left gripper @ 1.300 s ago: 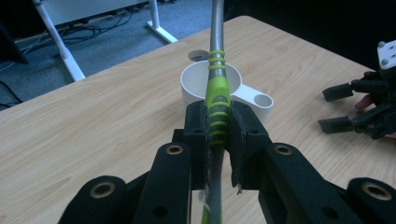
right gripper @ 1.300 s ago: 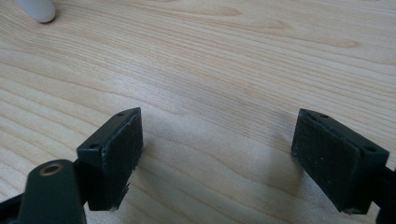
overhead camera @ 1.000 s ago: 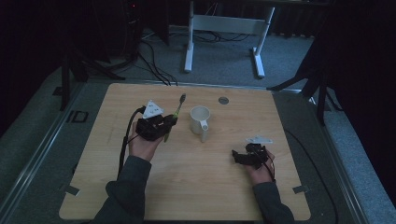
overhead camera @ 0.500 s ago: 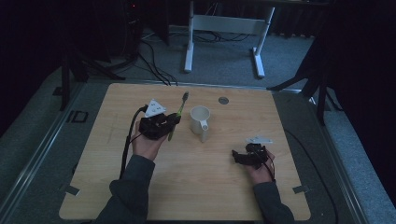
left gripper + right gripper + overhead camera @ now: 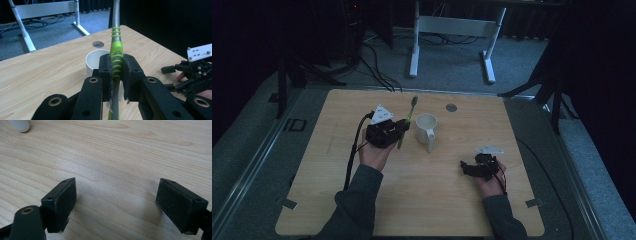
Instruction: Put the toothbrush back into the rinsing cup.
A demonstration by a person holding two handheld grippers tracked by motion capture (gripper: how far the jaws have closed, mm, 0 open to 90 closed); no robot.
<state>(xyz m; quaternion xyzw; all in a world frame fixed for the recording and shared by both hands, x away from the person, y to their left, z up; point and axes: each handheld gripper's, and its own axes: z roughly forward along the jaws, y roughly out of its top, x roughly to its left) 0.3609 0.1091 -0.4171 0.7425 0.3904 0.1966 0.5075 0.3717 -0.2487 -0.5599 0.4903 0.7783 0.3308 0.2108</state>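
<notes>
The wooden tabletop (image 5: pixel 412 210) carries a white mug (image 5: pixel 426 127) a little toward its far edge, near the middle between the left and right edges, with a small round grommet hole (image 5: pixel 451 107) beyond it close to the far edge. The left claw (image 5: pixel 399 129) stands just left of the mug, its jaws pressed together on the green grip of a toothbrush (image 5: pixel 408 120); the brush slants up, its head toward the far edge. In the left gripper view the toothbrush (image 5: pixel 116 53) rises between the pads, with the mug's open rim (image 5: pixel 96 58) directly behind. The right claw (image 5: pixel 466 169) rests low toward the near right part of the tabletop, well apart from the mug; in the right gripper view its jaws are spread wide over bare wood, holding nothing.

The step in hand looks like carrying the brush to the mug. The next move likely calls for lifting it above the rim, turning it more upright, then lowering it inside before letting go.

The toothbrush is slim, with a grey shaft, bright green ribbed grip, and dark head.
</notes>
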